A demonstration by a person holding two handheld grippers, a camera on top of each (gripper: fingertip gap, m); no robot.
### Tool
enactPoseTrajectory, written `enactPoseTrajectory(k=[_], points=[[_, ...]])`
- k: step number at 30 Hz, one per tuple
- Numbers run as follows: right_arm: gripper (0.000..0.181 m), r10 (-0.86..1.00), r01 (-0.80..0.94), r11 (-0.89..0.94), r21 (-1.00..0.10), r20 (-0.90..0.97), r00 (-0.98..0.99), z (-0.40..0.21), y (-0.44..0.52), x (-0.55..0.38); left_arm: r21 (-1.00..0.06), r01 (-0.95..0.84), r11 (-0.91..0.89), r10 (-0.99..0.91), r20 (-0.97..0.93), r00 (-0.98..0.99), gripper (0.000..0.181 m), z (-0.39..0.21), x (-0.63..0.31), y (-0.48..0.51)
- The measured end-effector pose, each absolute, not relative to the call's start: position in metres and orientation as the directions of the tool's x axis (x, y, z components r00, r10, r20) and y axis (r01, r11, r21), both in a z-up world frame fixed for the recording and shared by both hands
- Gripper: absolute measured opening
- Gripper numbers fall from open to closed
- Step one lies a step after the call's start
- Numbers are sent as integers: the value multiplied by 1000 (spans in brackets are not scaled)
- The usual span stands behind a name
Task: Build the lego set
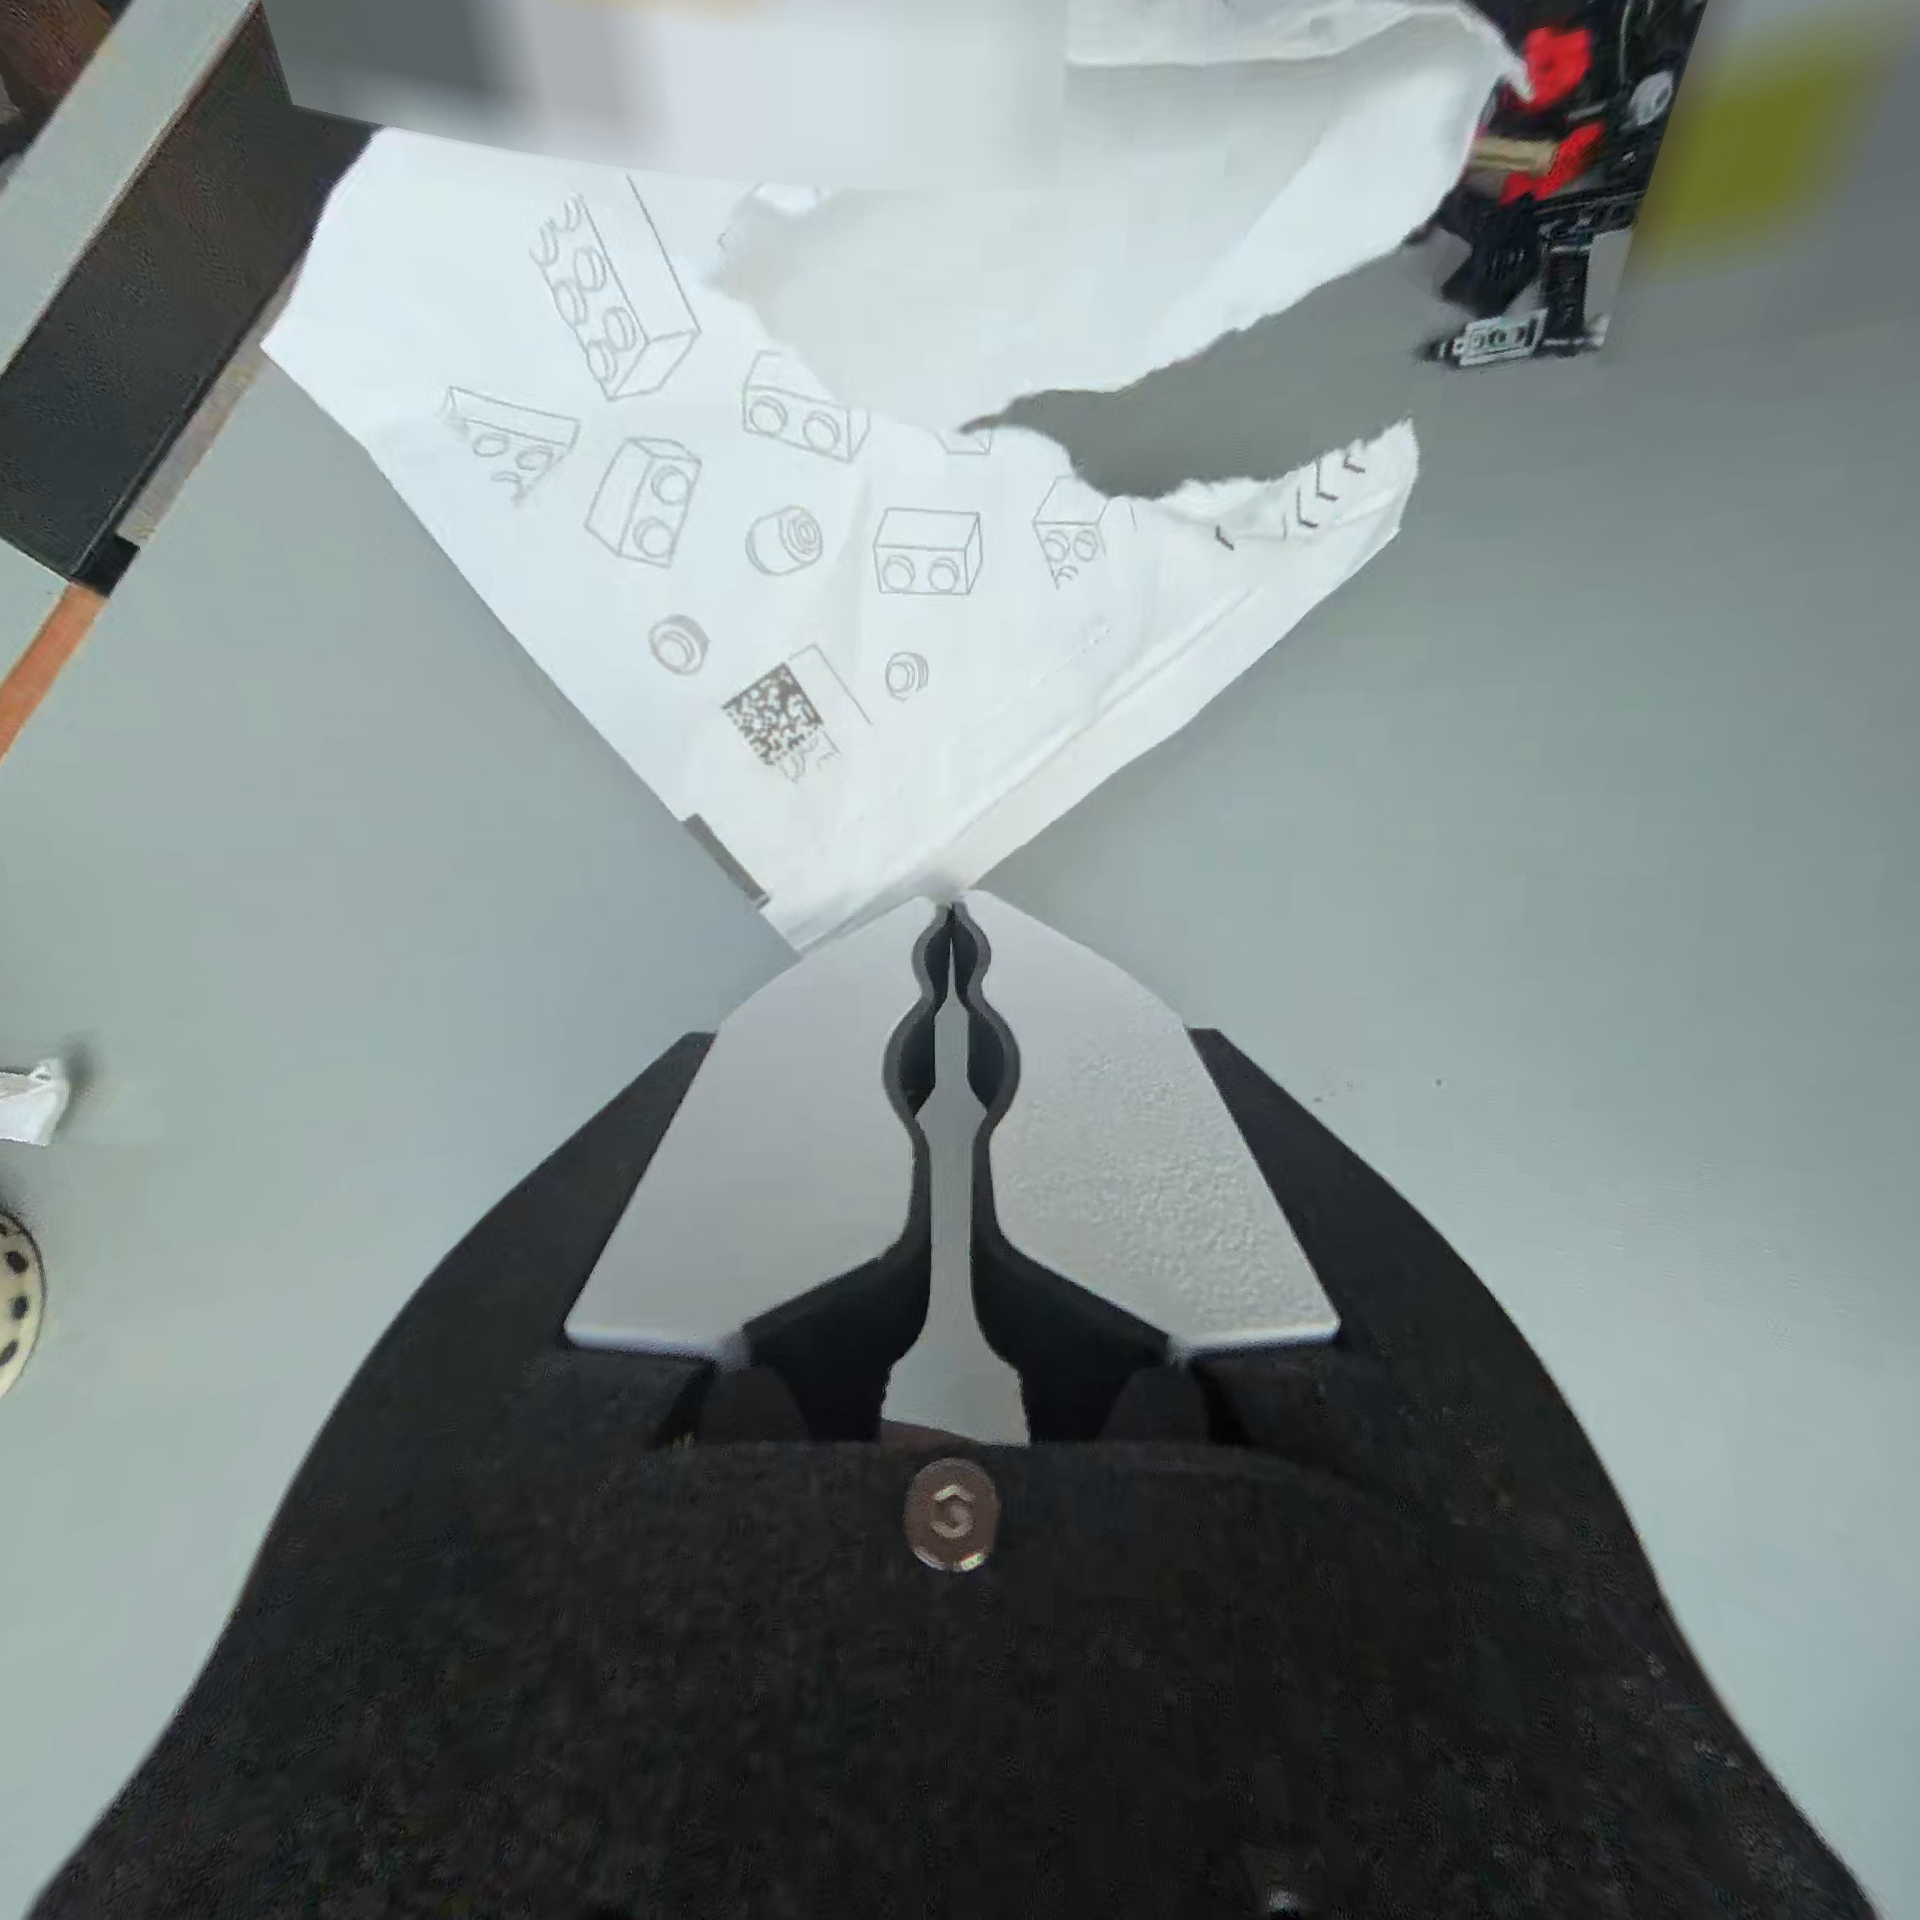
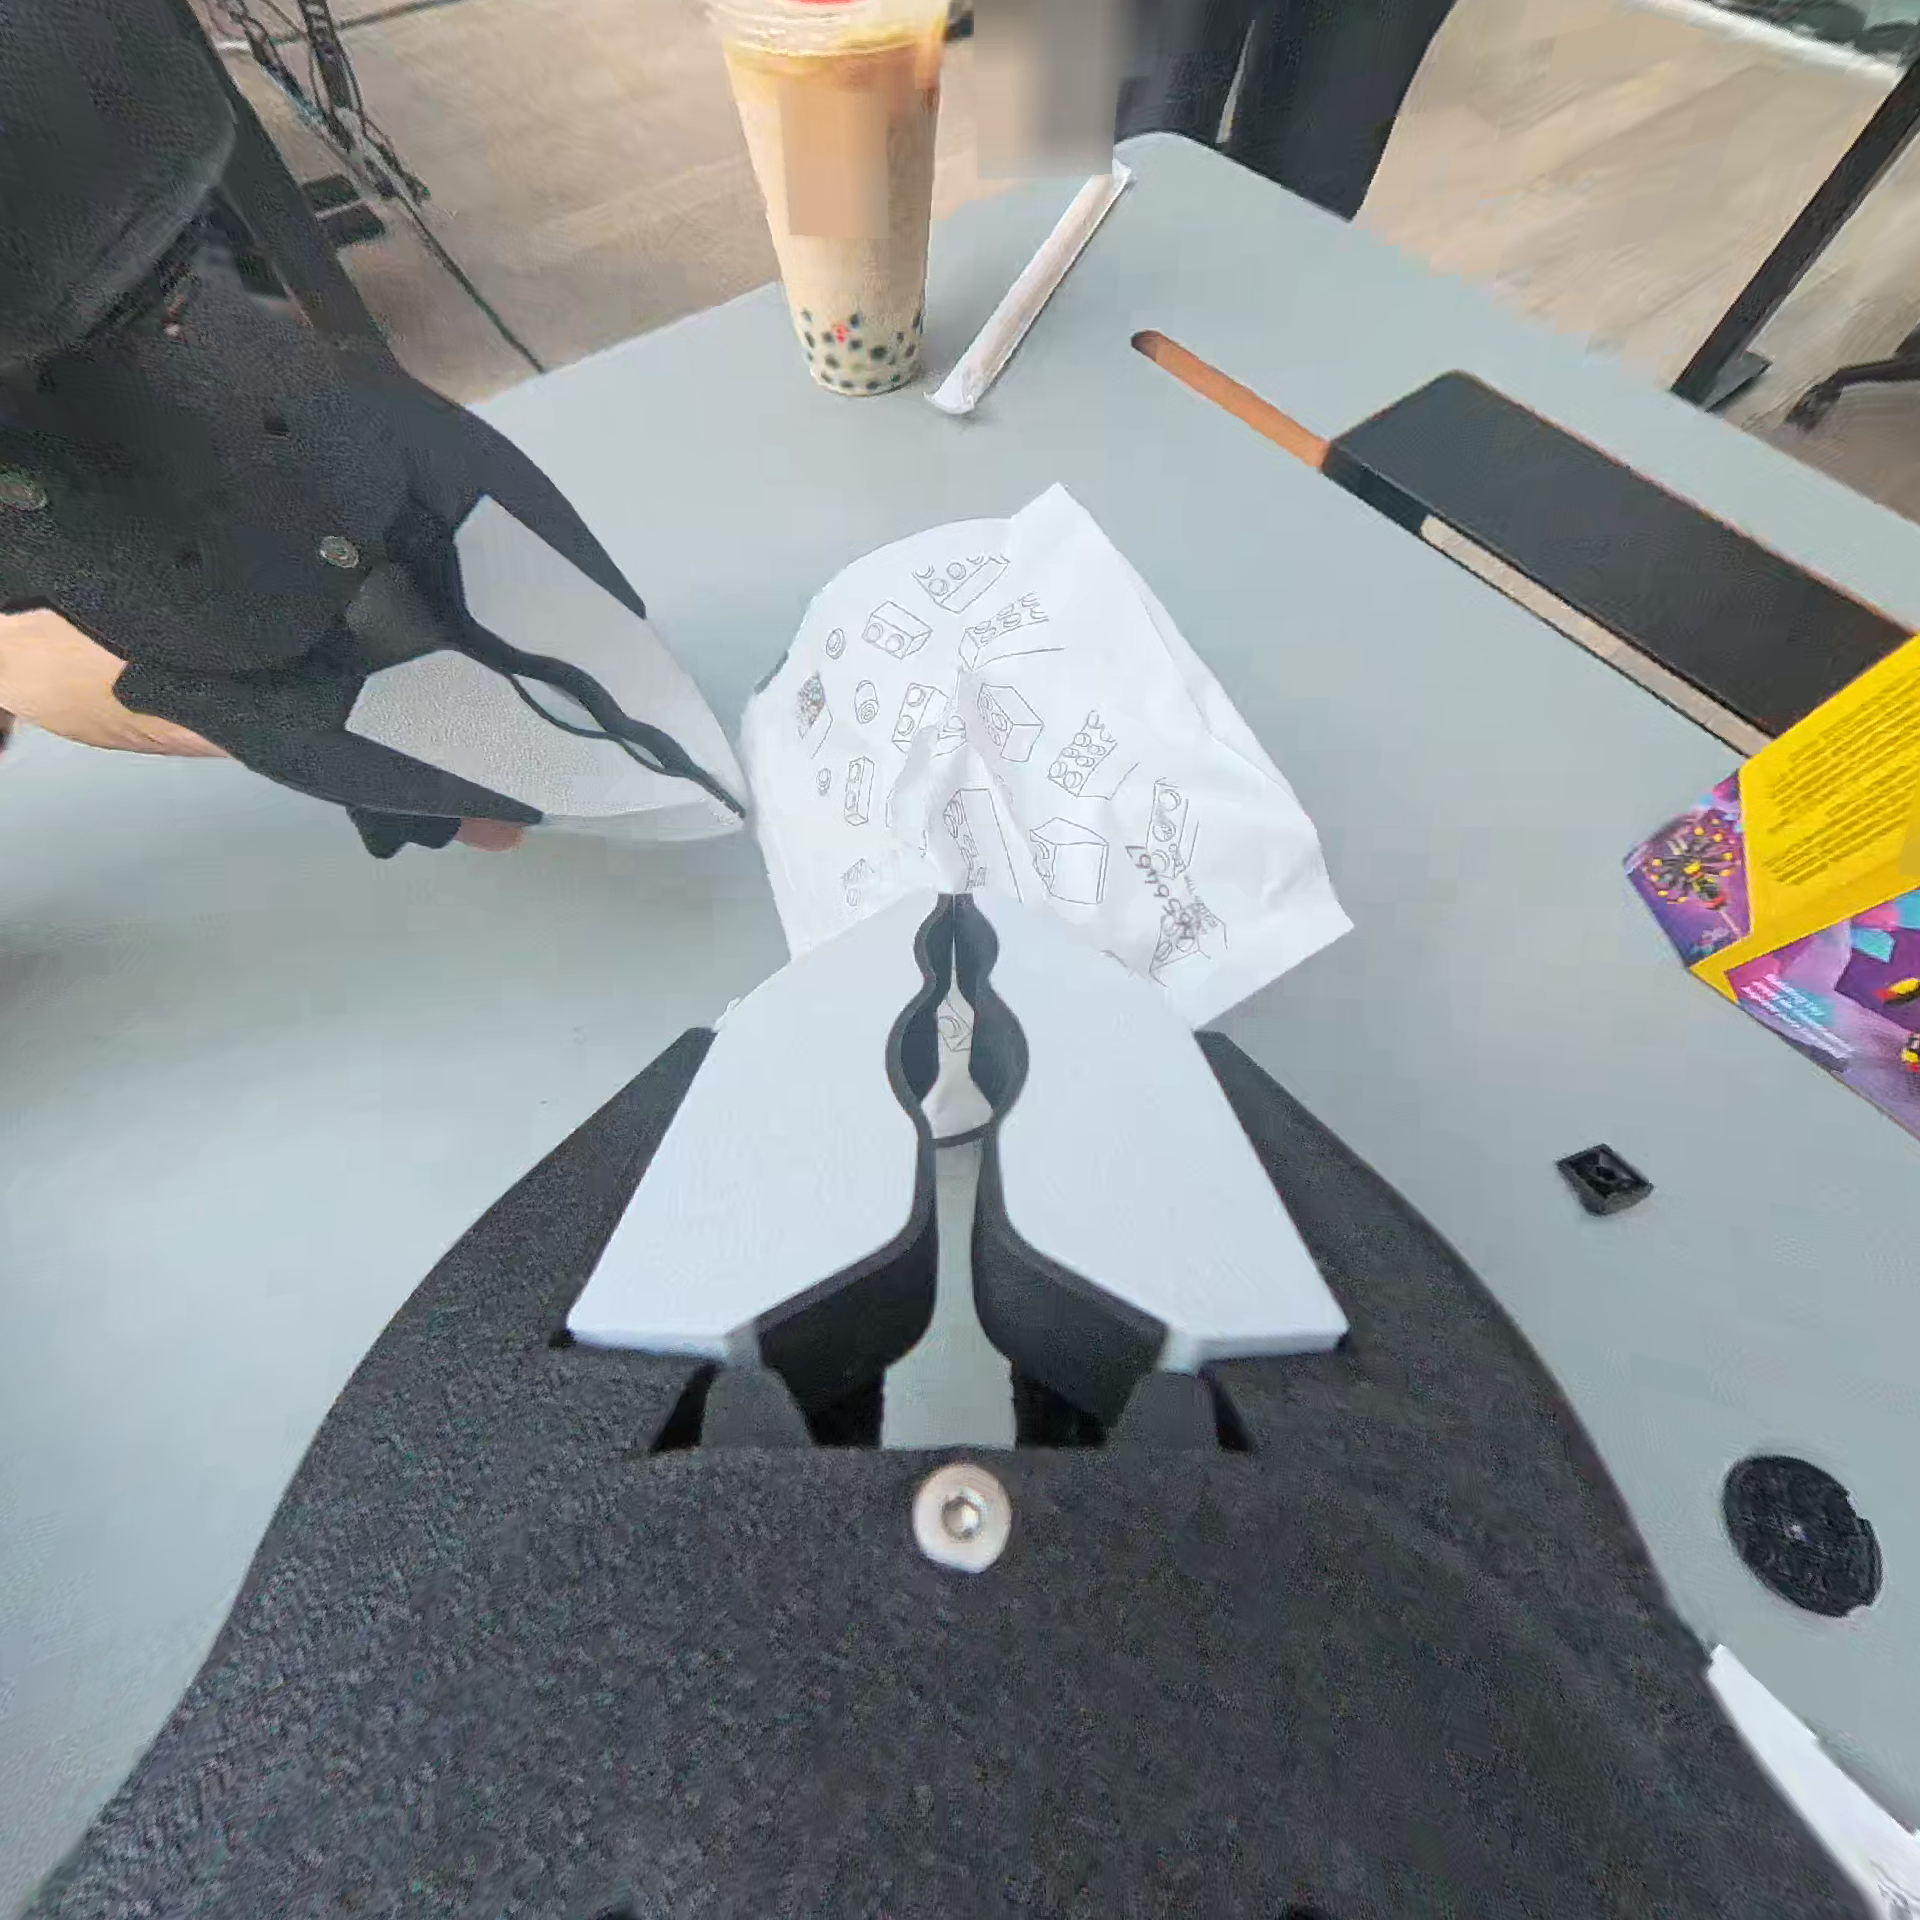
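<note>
A white paper bag [image 1: 831, 582] printed with brick drawings is held between both grippers above the grey table [image 1: 1558, 935]. My left gripper [image 1: 951, 909] is shut on one corner of it. A long rip runs through the bag's right side, and the table shows through it. In the right wrist view my right gripper [image 2: 951, 904] is shut on the crumpled bag [image 2: 1039, 748], with paper showing between its fingers. The left gripper [image 2: 727, 805] shows there at the left, pinching the bag's edge. I cannot see what the bag holds.
A bubble tea cup [image 2: 842, 208] and a wrapped straw [image 2: 1029, 281] stand at the far edge. A black box [image 2: 1600, 540] and a yellow and purple Lego box [image 2: 1808, 862] lie right. A small black piece [image 2: 1603, 1177] lies on the table. A paper scrap [image 1: 31, 1101] lies left. One gripper's finger ends stand about 11 cm off the other's. My left tips are about 25 cm from the small black piece [image 2: 1603, 1177], my right tips only 20 cm.
</note>
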State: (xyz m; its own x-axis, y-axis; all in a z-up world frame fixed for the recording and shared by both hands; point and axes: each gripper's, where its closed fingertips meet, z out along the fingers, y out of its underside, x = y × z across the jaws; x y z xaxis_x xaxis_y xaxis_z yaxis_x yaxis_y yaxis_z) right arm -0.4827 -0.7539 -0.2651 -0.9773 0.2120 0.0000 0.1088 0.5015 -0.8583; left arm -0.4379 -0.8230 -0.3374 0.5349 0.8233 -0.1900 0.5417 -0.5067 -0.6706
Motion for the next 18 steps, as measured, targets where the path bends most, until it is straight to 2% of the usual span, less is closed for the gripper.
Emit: enactPoseTrajectory(k=[3, 7, 10, 13, 15, 18], points=[[0, 327, -105, 364, -925, 233, -916, -227, -741, -495, -753, 468, -462, 850, -225, 477, 0, -301, -438, -833], [0, 473, -155, 198, -968, 233, -850, -181, -696, -526, -803, 424, -418, 883, -250, 397, 0, -270, -429, -849], [0, 569, -245, 183, -952, 305, -764, -138, -643, -553, -788, 439, -431, 880, -261, 395, 0, -275, -422, -850], [0, 603, -234, 131, -963, 265, -753, -109, -591, -574, -778, 445, -443, 871, -257, 418, 0, -282, -420, -843], [0, 571, -215, 193, -957, 288, -769, -118, -587, -577, -773, 446, -451, 863, -249, 440, 0, -288, -423, -835], [0, 625, -169, 237, -957, 283, -728, -125, -554, -601, -760, 444, -474, 844, -248, 476, 0, -296, -430, -823]])
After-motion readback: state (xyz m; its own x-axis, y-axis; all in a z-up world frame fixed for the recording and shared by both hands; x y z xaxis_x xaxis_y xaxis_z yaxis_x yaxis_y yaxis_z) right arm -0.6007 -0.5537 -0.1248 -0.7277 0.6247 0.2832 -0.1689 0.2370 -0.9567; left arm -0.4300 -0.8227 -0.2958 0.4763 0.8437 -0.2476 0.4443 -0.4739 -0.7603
